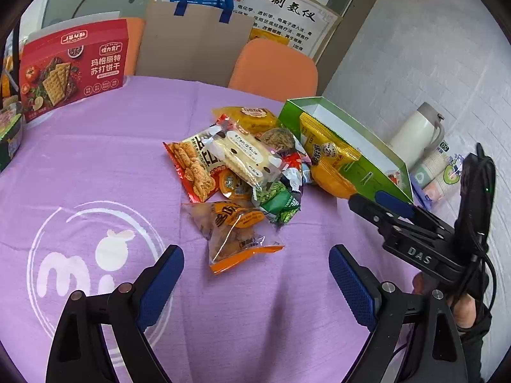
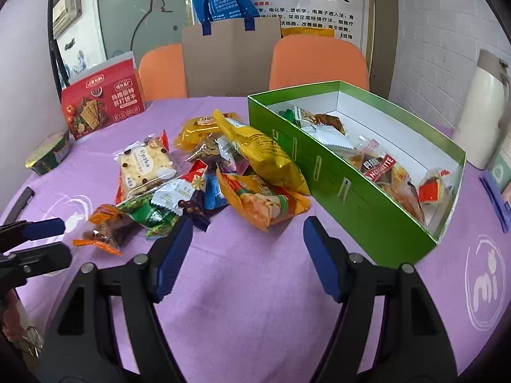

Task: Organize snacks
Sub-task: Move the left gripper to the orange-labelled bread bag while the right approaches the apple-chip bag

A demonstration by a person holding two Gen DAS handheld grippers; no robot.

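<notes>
A heap of wrapped snacks (image 1: 242, 166) lies mid-table on the purple cloth, also seen as the snack heap (image 2: 204, 172) in the right wrist view. A green open box (image 2: 354, 172) with several packets inside stands to its right; the green box (image 1: 351, 146) shows edge-on in the left view. My left gripper (image 1: 255, 274) is open, hovering just short of an orange-edged clear packet (image 1: 233, 236). My right gripper (image 2: 247, 255) is open over bare cloth, near an orange chip bag (image 2: 265, 201) and beside the box. The right gripper (image 1: 383, 204) appears from the side in the left view.
A red cracker box (image 1: 73, 67) stands at the far left, a round green tub (image 2: 48, 156) near it. A white thermos (image 2: 482, 111) and paper cups (image 1: 437, 172) sit right of the box. Two orange chairs (image 2: 319, 60) and a cardboard sheet (image 2: 230, 60) stand behind the table.
</notes>
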